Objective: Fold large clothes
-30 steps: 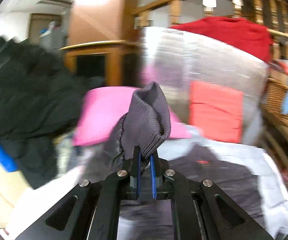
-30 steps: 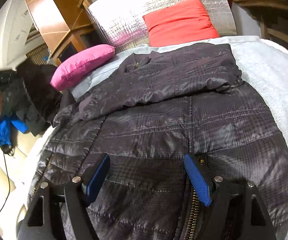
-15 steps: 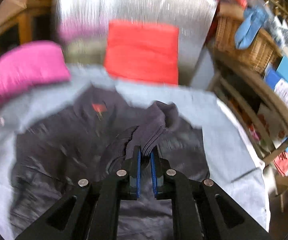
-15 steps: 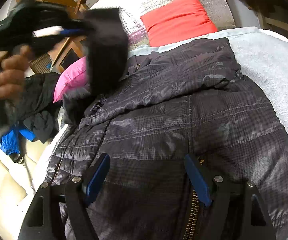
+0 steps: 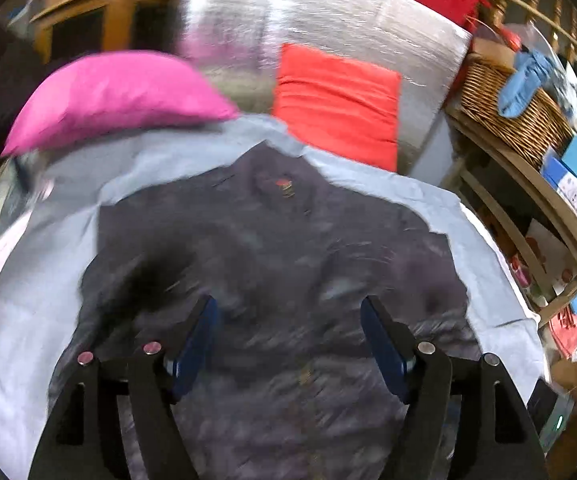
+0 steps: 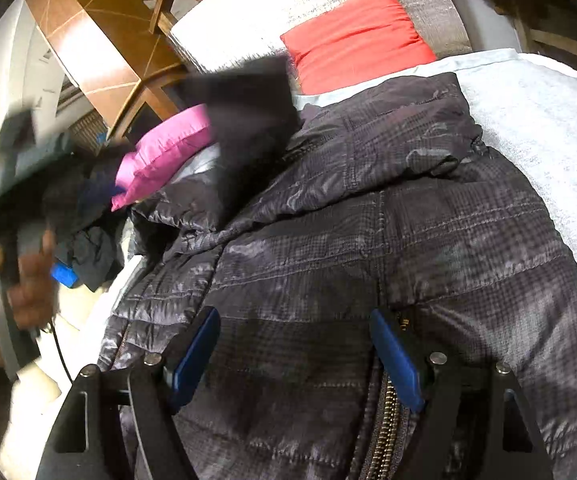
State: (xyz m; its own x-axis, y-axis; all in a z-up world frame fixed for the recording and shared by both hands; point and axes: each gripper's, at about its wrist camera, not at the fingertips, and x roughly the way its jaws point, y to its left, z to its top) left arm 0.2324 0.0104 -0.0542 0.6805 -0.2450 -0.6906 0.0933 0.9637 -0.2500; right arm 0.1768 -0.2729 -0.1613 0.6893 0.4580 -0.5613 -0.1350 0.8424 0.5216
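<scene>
My left gripper (image 5: pixel 288 344) jaws have just been opening, nothing between them; right gripper (image 6: pixel 294 354) hangs wide open too, both over the dark quilted puffer jacket (image 6: pixel 368 220) spread on the pale grey sheet (image 6: pixel 548 120)

Black tongs (image 5: pixel 288 340), blue pads (image 6: pixel 394 356), silver screws; black cable below hand (image 6: pixel 28 296).

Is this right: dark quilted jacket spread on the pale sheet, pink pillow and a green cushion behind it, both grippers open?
Not quite: the cushion behind the jacket is red, not green, as the left wrist view shows. The rest holds: pink pillow, pale sheet, left gripper and right gripper both open.
</scene>
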